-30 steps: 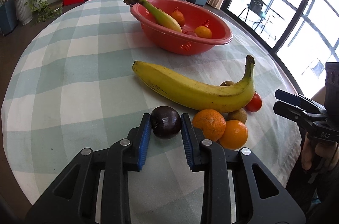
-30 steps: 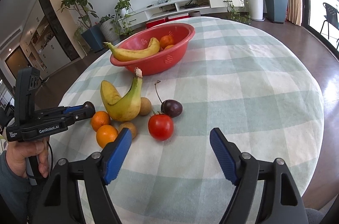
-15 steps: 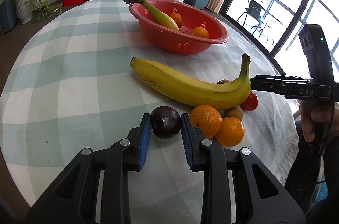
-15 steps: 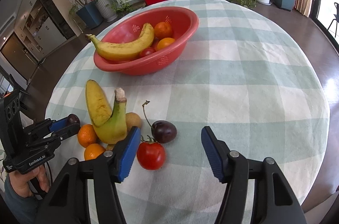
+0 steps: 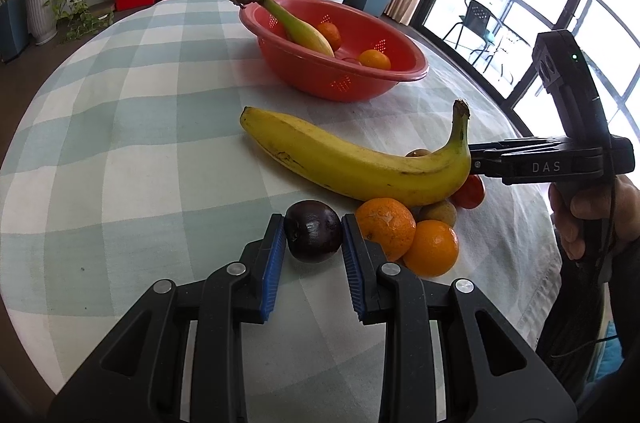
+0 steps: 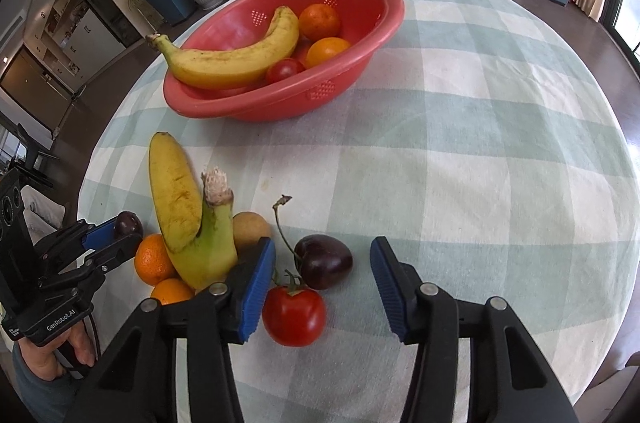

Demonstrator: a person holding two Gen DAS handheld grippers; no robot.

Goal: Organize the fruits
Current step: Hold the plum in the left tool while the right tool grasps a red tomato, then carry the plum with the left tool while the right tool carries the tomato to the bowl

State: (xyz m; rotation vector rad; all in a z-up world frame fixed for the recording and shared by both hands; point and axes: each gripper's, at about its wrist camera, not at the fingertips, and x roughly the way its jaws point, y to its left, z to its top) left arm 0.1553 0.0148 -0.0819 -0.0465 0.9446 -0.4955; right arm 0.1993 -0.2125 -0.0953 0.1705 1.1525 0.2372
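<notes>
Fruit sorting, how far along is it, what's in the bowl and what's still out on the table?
Partly done. The red bowl already holds a banana, two oranges and a tomato. In hand: the left hand-held gripper is shut on a dark plum; the right hand-held gripper is closing around a cherry, pads not yet touching. Left on the table: a banana, two oranges, a tomato and two small brown fruits.

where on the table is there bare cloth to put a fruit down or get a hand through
Bare cloth: the wide checked stretch right of the red basket and the dark plum, out to the table edge; also left of the loose banana in the left wrist view. Crowded: the cluster of oranges, tomato and banana.
</notes>
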